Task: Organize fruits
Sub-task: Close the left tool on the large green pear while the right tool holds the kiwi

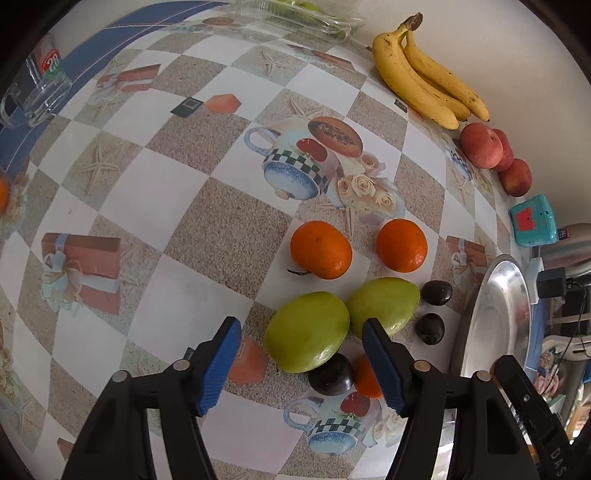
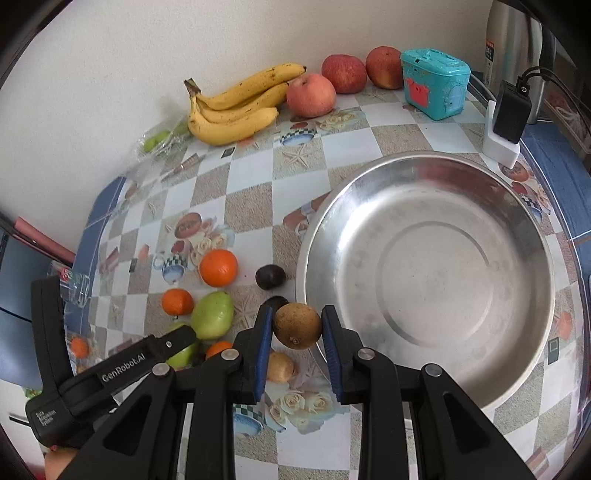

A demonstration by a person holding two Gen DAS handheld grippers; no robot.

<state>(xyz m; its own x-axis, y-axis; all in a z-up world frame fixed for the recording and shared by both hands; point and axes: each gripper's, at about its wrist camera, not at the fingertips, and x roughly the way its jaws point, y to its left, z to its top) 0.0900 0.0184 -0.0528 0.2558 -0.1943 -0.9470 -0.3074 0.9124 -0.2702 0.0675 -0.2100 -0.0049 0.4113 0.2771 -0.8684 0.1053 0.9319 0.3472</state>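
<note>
In the right wrist view my right gripper (image 2: 298,313) is shut on a brown kiwi (image 2: 297,326), held above the table just left of the steel bowl (image 2: 436,206). A second brown fruit (image 2: 280,366) lies on the cloth below it. In the left wrist view my left gripper (image 1: 301,325) points down and stands open over a green mango (image 1: 306,341); its blue pads (image 1: 221,369) are on either side of the fruit with gaps. A second mango (image 1: 386,308), two oranges (image 1: 320,249) (image 1: 402,244) and dark plums (image 1: 436,292) (image 1: 330,374) lie close around.
Bananas (image 2: 236,107) and red apples (image 2: 310,94) line the wall, with a teal box (image 2: 436,83), a charger (image 2: 511,114) and a kettle (image 2: 513,37) further right. A glass mug (image 1: 40,88) stands far left, and a plastic container (image 1: 306,18) sits at the back.
</note>
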